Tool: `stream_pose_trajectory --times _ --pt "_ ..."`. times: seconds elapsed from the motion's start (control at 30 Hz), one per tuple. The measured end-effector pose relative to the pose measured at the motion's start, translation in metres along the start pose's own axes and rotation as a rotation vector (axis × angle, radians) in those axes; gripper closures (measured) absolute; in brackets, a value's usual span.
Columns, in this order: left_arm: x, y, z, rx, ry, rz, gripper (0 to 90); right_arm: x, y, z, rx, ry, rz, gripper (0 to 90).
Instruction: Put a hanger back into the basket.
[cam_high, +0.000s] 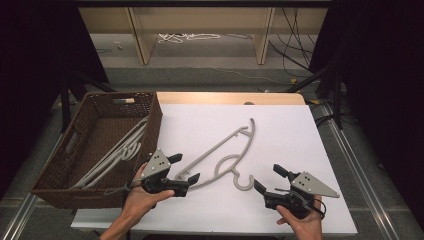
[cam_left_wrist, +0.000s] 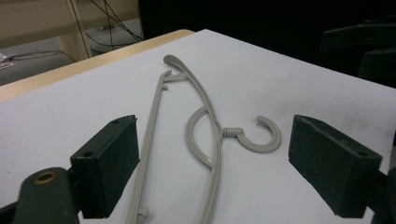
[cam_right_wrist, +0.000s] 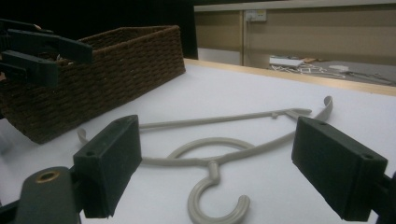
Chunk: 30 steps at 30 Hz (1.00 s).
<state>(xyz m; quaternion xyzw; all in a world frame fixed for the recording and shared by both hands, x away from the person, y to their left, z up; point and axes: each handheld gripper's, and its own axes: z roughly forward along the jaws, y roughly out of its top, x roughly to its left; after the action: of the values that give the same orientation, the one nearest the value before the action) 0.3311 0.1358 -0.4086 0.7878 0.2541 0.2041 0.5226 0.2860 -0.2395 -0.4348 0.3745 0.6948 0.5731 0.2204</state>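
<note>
Seen from above, starting at nine o'clock: a dark brown woven wicker basket (cam_high: 150, 117) off the left edge of the white table top (cam_high: 300, 140), with several pale grey plastic hangers (cam_high: 117, 152) lying slantwise inside. Just right of the basket, at about seven o'clock: the left gripper (cam_high: 186, 168), held in a hand (cam_high: 142, 195), jaws spread wide and pinching nothing, pointing toward three o'clock, the lower jaw tip touching or just over the near end of the loose hanger. At the centre of the table: one pale grey plastic clothes hanger (cam_high: 220, 147) lying flat, long axis running from seven o'clock to one o'clock, hook curling toward five o'clock. In the left gripper view: the same hanger (cam_left_wrist: 205, 140) on the white surface between and beyond the open jaws. At about five o'clock: the right gripper (cam_high: 270, 180), in the other hand (cam_high: 302, 220), jaws likewise spread and empty, aimed toward ten o'clock, just short of the hook. In the right gripper view: the hook (cam_right_wrist: 215, 205) low between the open jaws, basket (cam_right_wrist: 116, 74) beyond at ten o'clock.
</note>
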Motion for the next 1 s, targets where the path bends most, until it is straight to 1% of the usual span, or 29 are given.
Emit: stream_pose_trajectory --times 0.03,0.07,0.17,0.2,0.23,0.27,0.3,0.33,0.4,0.43,0.47,0.5,0.53,0.57,0.6,0.63,0.7,0.73,0.77,0.8,0.83,0.87,0.9,0.93,1.0 --pt "-0.001 -0.001 0.001 0.002 -0.001 -0.020 15.8 0.000 0.000 0.000 -0.006 -0.006 -0.002 16.7" --pt "-0.009 -0.003 0.002 0.004 -0.006 -0.130 15.8 0.001 0.000 0.000 -0.004 -0.002 0.000 16.7" --pt "-0.011 -0.003 0.006 0.018 -0.021 -0.129 15.8 0.000 0.000 0.000 -0.001 0.002 0.005 16.7" --pt "-0.011 -0.003 0.008 0.029 -0.024 -0.115 15.8 0.000 0.000 0.000 0.001 0.001 0.002 16.7" --pt "-0.012 -0.003 0.011 0.034 -0.032 -0.118 15.8 -0.001 0.000 0.000 -0.003 0.000 -0.007 16.7" --pt "-0.013 -0.004 0.014 0.049 -0.033 -0.106 15.8 -0.001 0.000 0.000 0.007 0.002 0.004 16.7" --pt "-0.013 -0.004 0.016 0.055 -0.034 -0.105 15.9 -0.002 0.000 -0.001 0.000 -0.001 0.001 16.7" --pt "-0.014 -0.004 0.019 0.070 -0.040 -0.097 15.8 -0.002 0.000 -0.001 0.001 -0.002 0.000 16.7" --pt "-0.016 -0.005 0.026 0.099 -0.043 -0.094 15.8 -0.002 0.000 -0.001 0.000 -0.002 -0.001 16.7" --pt "-0.017 -0.005 0.031 0.120 -0.055 -0.080 15.9 -0.002 0.000 -0.001 0.000 -0.002 -0.001 16.7" --pt "-0.018 -0.005 0.035 0.135 -0.069 -0.076 15.8 -0.001 0.000 -0.001 0.009 -0.001 -0.002 16.7" --pt "-0.018 -0.004 0.040 0.164 -0.082 -0.062 15.8 -0.001 0.000 -0.001 0.001 0.006 -0.001 16.7" --pt "-0.020 -0.005 0.046 0.188 -0.088 -0.055 15.9 0.000 0.001 -0.001 -0.003 -0.004 -0.007 16.7" --pt "-0.020 -0.004 0.052 0.228 -0.082 -0.014 16.0 0.001 0.002 -0.002 0.007 -0.006 -0.012 16.7" --pt "-0.022 -0.005 0.057 0.247 -0.078 0.005 16.1 0.002 0.001 0.001 -0.023 0.008 -0.010 16.7" --pt "-0.023 -0.005 0.061 0.267 -0.084 0.023 16.2 0.003 0.002 0.000 -0.008 0.003 -0.012 16.8" --pt "-0.025 -0.005 0.072 0.320 -0.093 0.046 16.6 0.004 0.002 0.000 -0.010 -0.005 -0.024 16.8" --pt "-0.026 -0.005 0.077 0.347 -0.094 0.057 16.4 0.005 0.003 -0.002 0.010 0.001 -0.016 16.8" --pt "-0.028 -0.005 0.082 0.371 -0.096 0.068 16.4 0.005 0.002 0.000 -0.003 0.008 -0.018 16.8" --pt "-0.029 -0.004 0.086 0.402 -0.095 0.091 16.8 0.005 0.002 0.000 0.002 0.006 -0.021 16.8" --pt "-0.031 -0.004 0.090 0.422 -0.090 0.111 17.7 0.005 0.002 0.000 0.003 0.007 -0.021 16.8" --pt "-0.031 -0.004 0.095 0.433 -0.088 0.120 18.8 0.005 0.002 0.000 0.003 0.008 -0.022 16.8" --pt "-0.030 -0.004 0.100 0.457 -0.091 0.113 19.9 0.004 0.002 0.000 0.003 0.007 -0.023 16.8" --pt "-0.029 -0.004 0.103 0.467 -0.095 0.106 21.8 0.004 0.002 0.000 0.005 0.008 -0.019 16.8" --pt "-0.028 -0.004 0.110 0.510 -0.104 0.108 21.4 0.004 0.002 0.001 -0.012 0.013 -0.013 16.8"
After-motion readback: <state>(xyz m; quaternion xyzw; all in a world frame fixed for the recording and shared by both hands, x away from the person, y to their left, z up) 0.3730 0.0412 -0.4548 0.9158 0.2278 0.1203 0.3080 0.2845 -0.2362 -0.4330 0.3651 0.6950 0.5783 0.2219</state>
